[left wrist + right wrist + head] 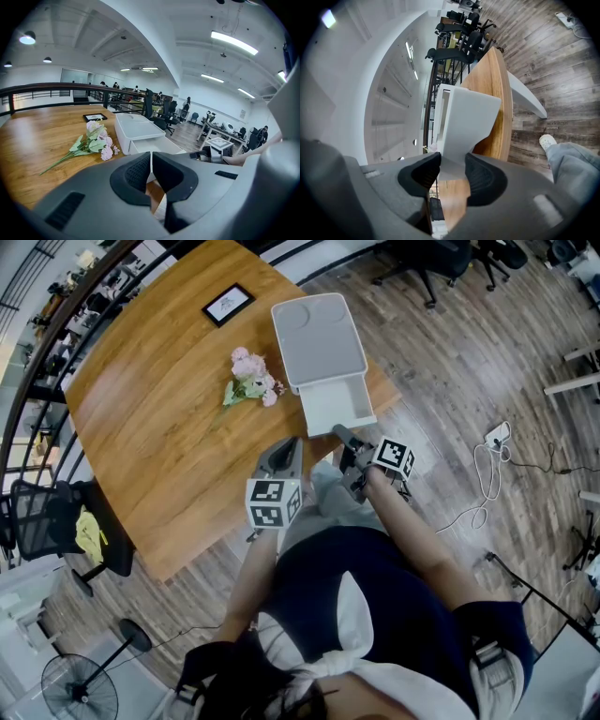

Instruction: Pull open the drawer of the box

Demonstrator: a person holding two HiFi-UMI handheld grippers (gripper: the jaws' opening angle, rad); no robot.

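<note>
A white box lies near the right edge of the round wooden table. Its drawer stands pulled out toward me, past the table's edge. My right gripper is at the drawer's front, and in the right gripper view its pads press from both sides on the drawer's white front tab; the right gripper is shut on it. My left gripper hovers over the table edge just left of the drawer. The left gripper is shut with nothing between its pads. The box lies ahead of it.
A bunch of pink flowers lies left of the box, and a small black picture frame sits farther back. An office chair and a fan stand left of the table. Cables trail over the wooden floor at right.
</note>
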